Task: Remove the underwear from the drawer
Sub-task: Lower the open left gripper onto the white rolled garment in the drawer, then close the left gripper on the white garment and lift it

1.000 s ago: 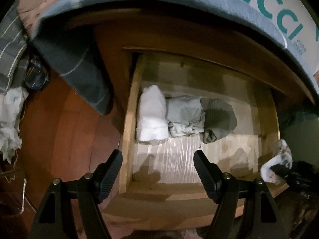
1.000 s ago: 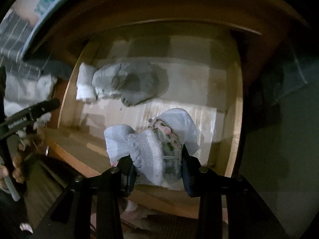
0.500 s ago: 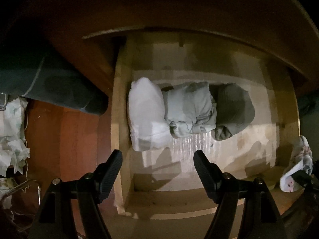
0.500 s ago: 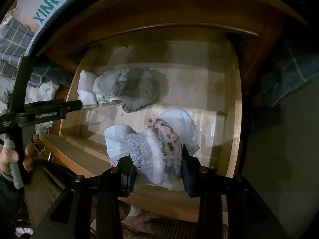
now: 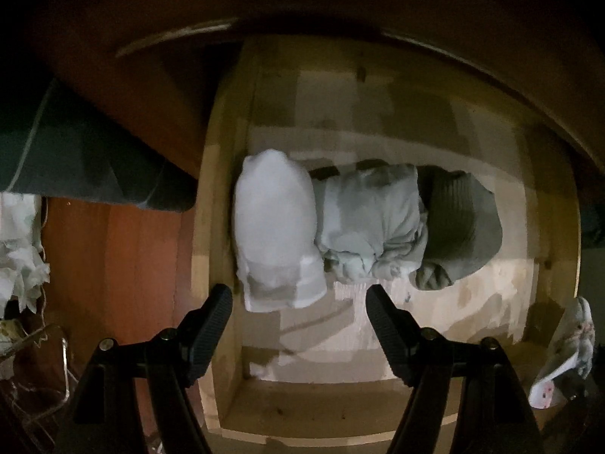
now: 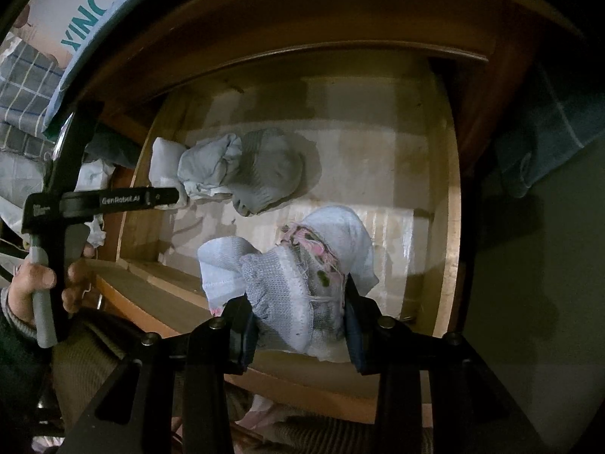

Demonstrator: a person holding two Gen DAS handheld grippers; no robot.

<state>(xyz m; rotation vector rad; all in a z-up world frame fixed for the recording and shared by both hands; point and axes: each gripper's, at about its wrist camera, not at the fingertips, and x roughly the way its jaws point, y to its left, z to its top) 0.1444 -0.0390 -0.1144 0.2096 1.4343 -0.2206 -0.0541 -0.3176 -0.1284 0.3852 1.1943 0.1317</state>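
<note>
Right wrist view: the right gripper (image 6: 298,325) clamps a bundled underwear (image 6: 302,287) above the drawer (image 6: 448,249); the left gripper (image 5: 298,310) gapes before the white roll (image 5: 276,227), likely next.

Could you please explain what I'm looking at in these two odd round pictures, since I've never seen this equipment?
A person holds a two-finger gripper in each hand, each with a fisheye camera looking along its fingers. The left view shows the left gripper open above a wooden drawer, where three rolled garments lie in a row: white, pale grey, dark grey. The right view shows the right gripper shut on a bundle of underwear with a pink trim, over the drawer's front edge. The person's hand shows at its left.
</note>
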